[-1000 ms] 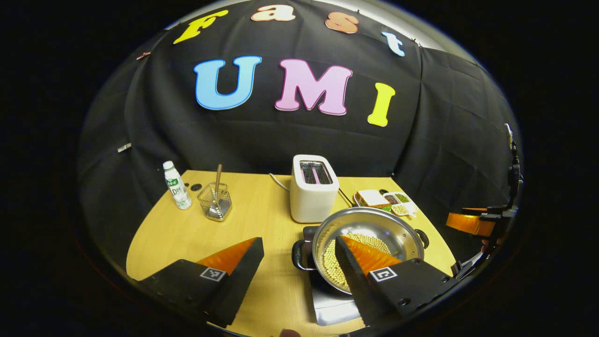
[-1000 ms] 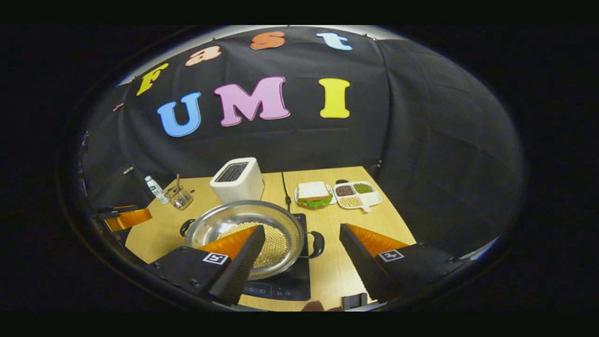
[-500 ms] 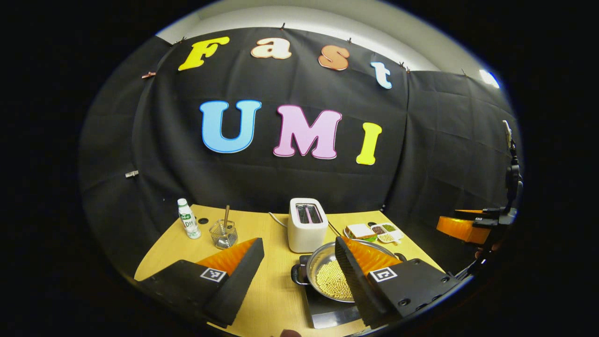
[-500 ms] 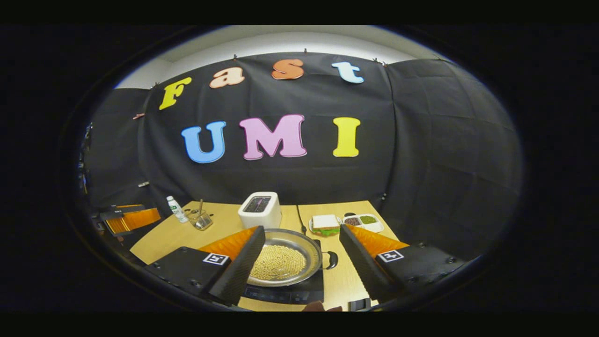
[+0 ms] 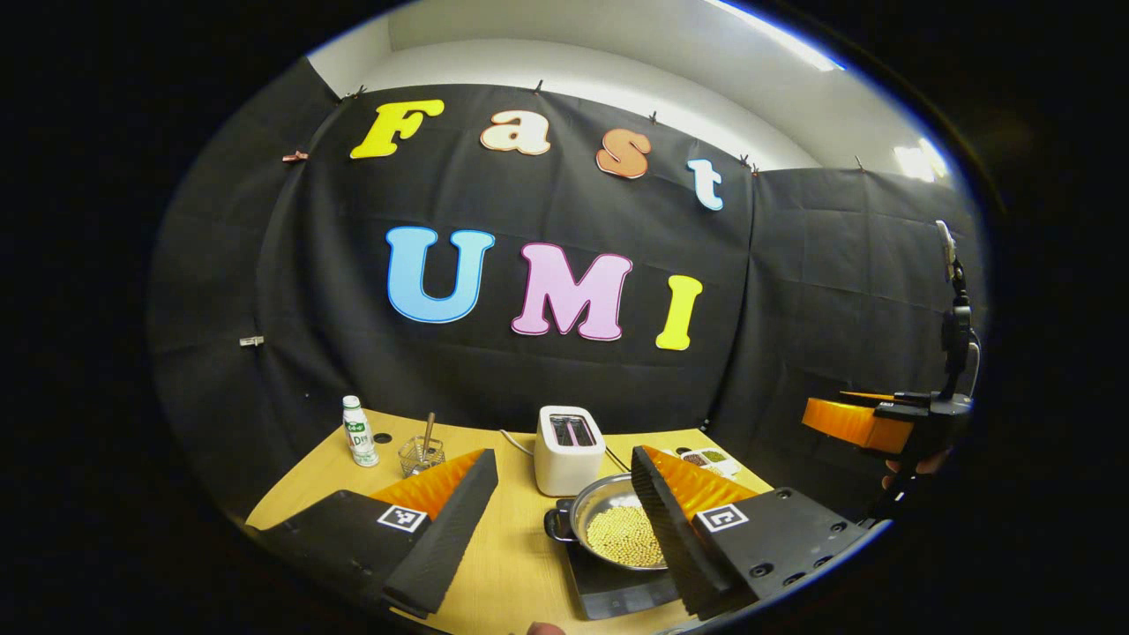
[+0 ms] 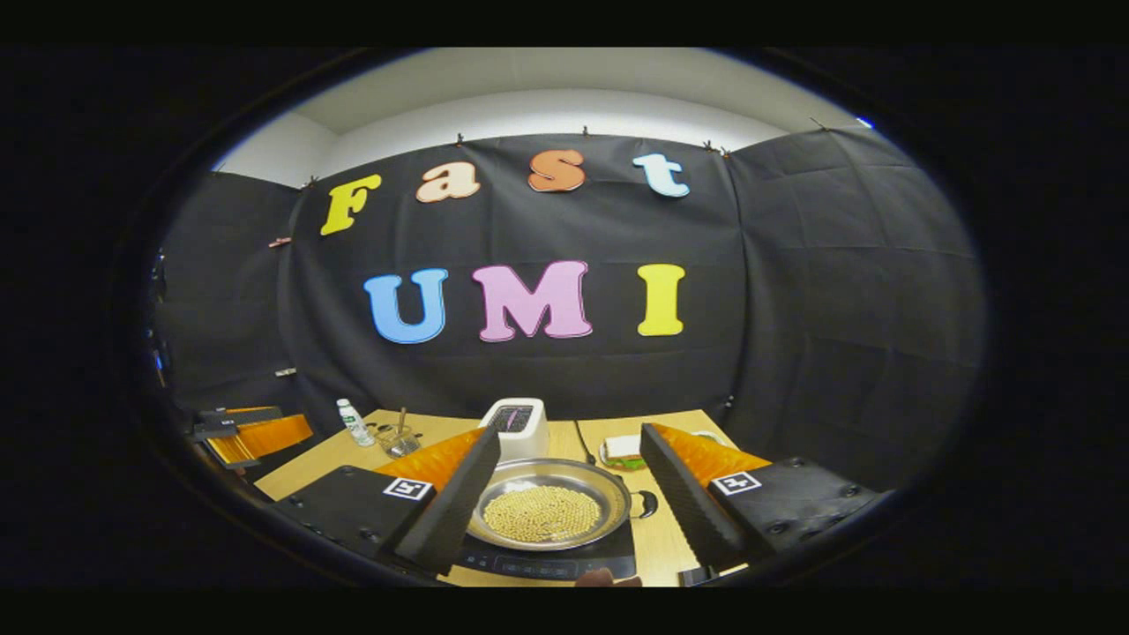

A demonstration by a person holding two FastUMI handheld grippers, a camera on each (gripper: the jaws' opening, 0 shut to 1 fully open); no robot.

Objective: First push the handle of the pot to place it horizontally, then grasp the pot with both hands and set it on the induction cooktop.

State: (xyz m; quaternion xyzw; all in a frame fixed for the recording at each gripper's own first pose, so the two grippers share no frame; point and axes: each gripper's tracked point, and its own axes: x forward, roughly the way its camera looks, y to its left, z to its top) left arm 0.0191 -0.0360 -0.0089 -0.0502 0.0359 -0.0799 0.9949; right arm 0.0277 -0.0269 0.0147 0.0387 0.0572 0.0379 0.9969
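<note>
A steel pot holding yellow beans rests on the black induction cooktop, with one black handle on its left and another handle on its right. My left gripper is open, held back from the table and to the left of the pot. My right gripper is open too, drawn back above the near side of the pot. Nothing lies between either pair of fingers. The other gripper shows orange at the edge of each view.
A white toaster stands behind the pot. A small bottle and a glass holder with a stick sit at the back left of the wooden table. A sandwich plate and a sectioned dish lie at the back right.
Both grippers have pulled back and up from the pot, so the table looks smaller and lower. The pot stays on the cooktop. Both stay open.
</note>
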